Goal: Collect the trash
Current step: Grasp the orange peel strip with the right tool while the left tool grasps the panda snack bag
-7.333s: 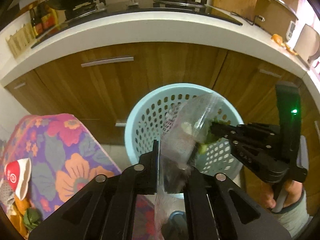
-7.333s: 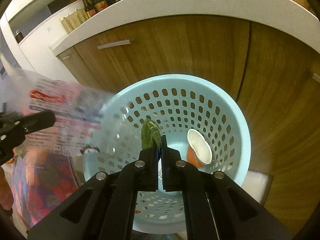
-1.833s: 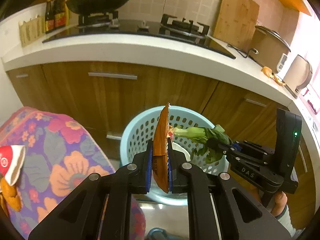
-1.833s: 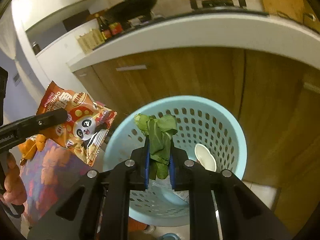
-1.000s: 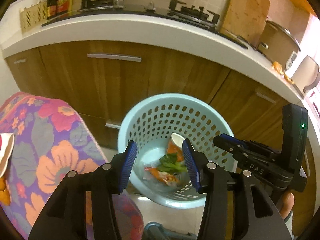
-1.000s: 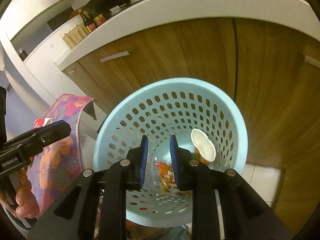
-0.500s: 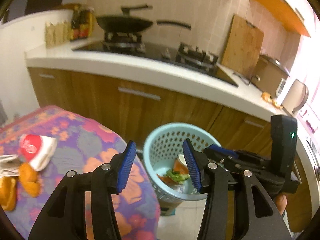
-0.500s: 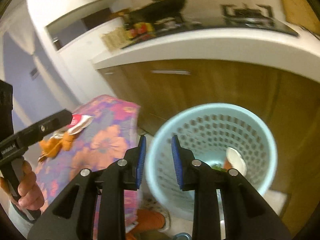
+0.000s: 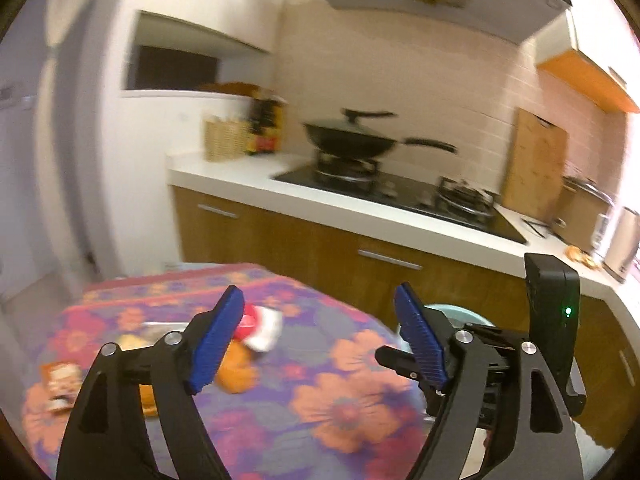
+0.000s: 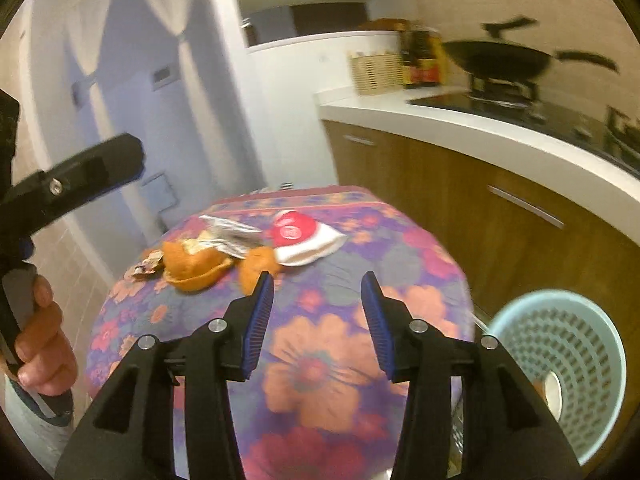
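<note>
Floral cloth, purple with orange blooms, covers the round surface point(image 10: 320, 380). Only the right wrist view shows the perforated pale-blue basket point(image 10: 560, 344) at four o'clock, a white cup inside; the left view catches just its rim behind the right gripper point(image 9: 390, 358). Curled orange peel point(image 10: 196, 264), a crumpled silver wrapper point(image 10: 228, 236) and a crushed red-and-white cup point(image 10: 304, 240) lie near the surface's twelve o'clock edge. Both grippers are released and empty, jaws just widened; the left gripper point(image 9: 320, 336) and right gripper point(image 10: 318, 320) were over the basket a second ago.
</note>
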### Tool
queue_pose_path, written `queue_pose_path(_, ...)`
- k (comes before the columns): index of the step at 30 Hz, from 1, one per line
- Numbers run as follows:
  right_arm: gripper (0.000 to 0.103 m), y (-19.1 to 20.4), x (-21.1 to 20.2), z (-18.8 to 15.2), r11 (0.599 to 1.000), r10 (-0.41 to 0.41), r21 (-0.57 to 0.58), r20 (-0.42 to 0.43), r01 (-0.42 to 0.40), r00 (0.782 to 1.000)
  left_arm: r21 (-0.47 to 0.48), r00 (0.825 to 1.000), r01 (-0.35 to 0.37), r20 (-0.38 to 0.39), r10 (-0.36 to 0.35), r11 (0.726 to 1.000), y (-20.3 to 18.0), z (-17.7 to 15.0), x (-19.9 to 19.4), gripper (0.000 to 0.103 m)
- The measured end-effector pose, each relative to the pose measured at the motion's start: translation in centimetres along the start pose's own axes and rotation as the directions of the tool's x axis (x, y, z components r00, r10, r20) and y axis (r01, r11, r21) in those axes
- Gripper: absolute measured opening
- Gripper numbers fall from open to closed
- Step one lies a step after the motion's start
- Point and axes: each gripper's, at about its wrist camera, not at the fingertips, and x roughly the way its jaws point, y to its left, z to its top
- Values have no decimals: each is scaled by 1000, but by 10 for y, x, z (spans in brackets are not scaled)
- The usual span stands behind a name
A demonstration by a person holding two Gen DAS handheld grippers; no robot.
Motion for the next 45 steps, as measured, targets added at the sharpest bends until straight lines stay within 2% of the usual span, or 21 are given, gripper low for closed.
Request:
queue_pose_path(4, 42, 37, 31, 6, 998, 36, -51, -22, -37, 999, -51, 991, -126, 29, 127, 991, 47, -8, -25, 77)
queue_pose_path(8, 42, 60, 65, 6, 997, 44, -66, -68, -49, 997, -135, 974, -221, 25, 226, 966, 103, -18, -41, 77)
queue_pose_path(12, 42, 71, 108, 0, 998, 44, -36, -175, -51, 984, -226, 933, -355, -25, 359, 907, 164, -38, -50, 78)
queue_pose_path(16, 42, 73, 134, -8, 999, 25, -18, -239, -31, 971, -314, 894, -447, -120, 432, 838, 218, -62, -49, 78)
queue_pose_path(17, 43, 72, 139, -9, 1000, 14, -22, -245, -20, 969, -342, 883, -468, -147, 446, 815, 234, -67, -47, 78)
queue_pose_path(18, 47, 73, 144, -8, 1000, 4, -26, -251, -11, 968, -365, 881, -472, -161, 445, 803, 245, -71, -47, 78)
queue_pose_path(20, 56, 74, 153, -4, 999, -26, -30, -254, 19, 967, -418, 888, -458, -189, 418, 785, 267, -79, -42, 78)
queue_pose_path(21, 57, 74, 157, -2, 999, -42, -33, -253, 35, 966, -452, 892, -452, -212, 400, 769, 281, -84, -37, 78)
queue_pose_path(23, 57, 74, 164, 1, 998, -61, -43, -248, 52, 967, -479, 896, -444, -221, 385, 757, 293, -92, -29, 78)
queue_pose_path(25, 57, 75, 171, 2, 997, -74, -51, -257, 63, 964, -482, 886, -463, -266, 379, 744, 301, -100, -14, 77)
queue_pose_path(28, 57, 75, 179, 5, 996, -84, -50, -263, 73, 961, -459, 871, -486, -329, 366, 744, 305, -110, 5, 75)
queue_pose_path(31, 57, 74, 186, 7, 995, -95, -49, -267, 85, 959, -416, 854, -499, -388, 348, 761, 302, -118, 21, 68)
queue_pose_path(32, 57, 74, 188, 6, 995, -98, -50, -274, 87, 957, -388, 844, -508, -405, 353, 769, 299, -117, 24, 65)
queue_pose_path(34, 57, 75, 193, 7, 994, -108, -59, -286, 96, 952, -359, 838, -507, -417, 352, 783, 299, -120, 28, 54)
queue_pose_path(36, 57, 75, 197, 6, 993, -116, -65, -302, 102, 946, -308, 817, -529, -436, 377, 791, 294, -121, 33, 44)
queue_pose_path(38, 53, 76, 198, 5, 991, -126, -73, -302, 109, 945, -275, 817, -519, -438, 375, 810, 287, -121, 35, 28)
queue_pose_path(39, 45, 77, 198, 5, 991, -126, -80, -298, 107, 946, -260, 814, -521, -438, 382, 813, 282, -120, 36, 22)
queue_pose_path(43, 28, 81, 194, 2, 991, -112, -103, -281, 86, 953, -229, 819, -516, -416, 396, 826, 271, -118, 34, 9)
queue_pose_path(44, 22, 82, 193, 1, 991, -111, -108, -276, 84, 955, -224, 823, -511, -404, 399, 830, 268, -118, 31, 3)
queue_pose_path(45, 20, 83, 191, 1, 990, -112, -110, -270, 85, 956, -227, 828, -507, -395, 397, 832, 266, -116, 30, 3)
